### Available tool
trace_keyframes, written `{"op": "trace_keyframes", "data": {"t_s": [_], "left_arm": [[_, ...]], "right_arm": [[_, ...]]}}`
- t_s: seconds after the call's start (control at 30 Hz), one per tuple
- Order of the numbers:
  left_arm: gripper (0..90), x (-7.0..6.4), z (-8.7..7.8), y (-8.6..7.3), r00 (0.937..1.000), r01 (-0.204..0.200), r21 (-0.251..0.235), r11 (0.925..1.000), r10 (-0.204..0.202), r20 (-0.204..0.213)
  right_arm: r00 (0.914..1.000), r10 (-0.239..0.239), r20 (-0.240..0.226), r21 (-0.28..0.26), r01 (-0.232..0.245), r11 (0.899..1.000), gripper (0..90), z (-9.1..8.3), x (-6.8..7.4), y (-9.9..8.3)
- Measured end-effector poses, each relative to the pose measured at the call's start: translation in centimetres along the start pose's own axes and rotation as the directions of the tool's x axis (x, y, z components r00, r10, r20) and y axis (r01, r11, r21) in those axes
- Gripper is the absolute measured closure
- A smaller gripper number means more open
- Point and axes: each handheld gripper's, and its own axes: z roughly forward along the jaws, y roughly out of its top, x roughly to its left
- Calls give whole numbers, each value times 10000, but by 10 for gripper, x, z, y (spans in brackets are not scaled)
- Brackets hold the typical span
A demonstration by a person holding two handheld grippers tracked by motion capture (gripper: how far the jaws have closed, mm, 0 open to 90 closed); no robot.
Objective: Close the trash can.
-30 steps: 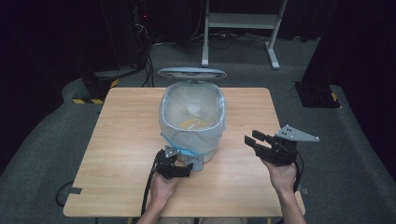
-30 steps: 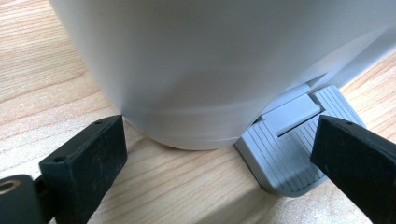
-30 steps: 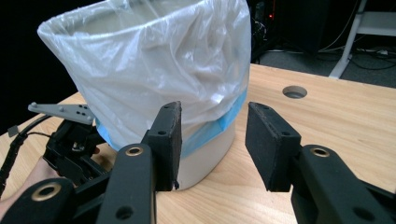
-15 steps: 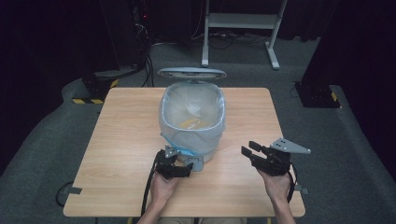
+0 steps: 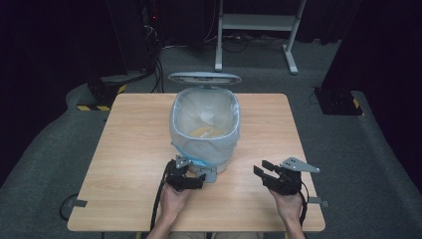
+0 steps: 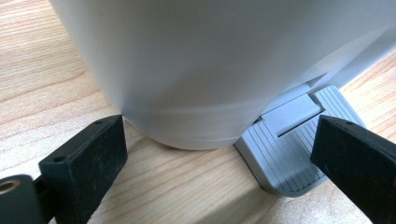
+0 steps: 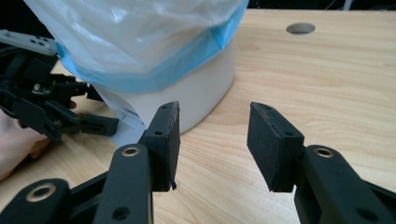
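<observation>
Pedal bin (image 5: 204,130), bag-lined, lid up, mid-tabletop (image 5: 124,149). Left hand-held gripper (image 5: 191,180) gaping at grey pedal (image 6: 289,144); right hand-held gripper (image 5: 263,169) agape, empty, well right of bin.

Bin (image 5: 205,130) blocks centre; table (image 5: 124,149) sides free

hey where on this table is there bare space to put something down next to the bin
Bare wood lies left of the white pedal bin with its clear liner, out to the light wooden table's left edge, and again on its right toward the far right corner. The near edge is crowded: the left gripper at the grey pedal, the right gripper alongside.
</observation>
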Motion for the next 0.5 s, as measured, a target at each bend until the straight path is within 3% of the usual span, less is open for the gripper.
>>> {"op": "trace_keyframes", "data": {"t_s": [0.3, 0.43, 0.5], "left_arm": [[40, 0, 0, 0, 10000, 25, -33, 10000, -25, 11], [42, 0, -1, 0, 10000, -34, -45, 10000, 33, -58], [42, -1, -1, 0, 10000, -25, -73, 10000, 24, -80]], "right_arm": [[9991, -38, 418, 676, 10, 9977, 511, 23, -5, -29], [9969, -148, 774, 1084, 63, 9941, 496, 33, -7, -38], [9913, -212, 1297, 1627, -2, 9867, 467, 41, -8, -45]]}}
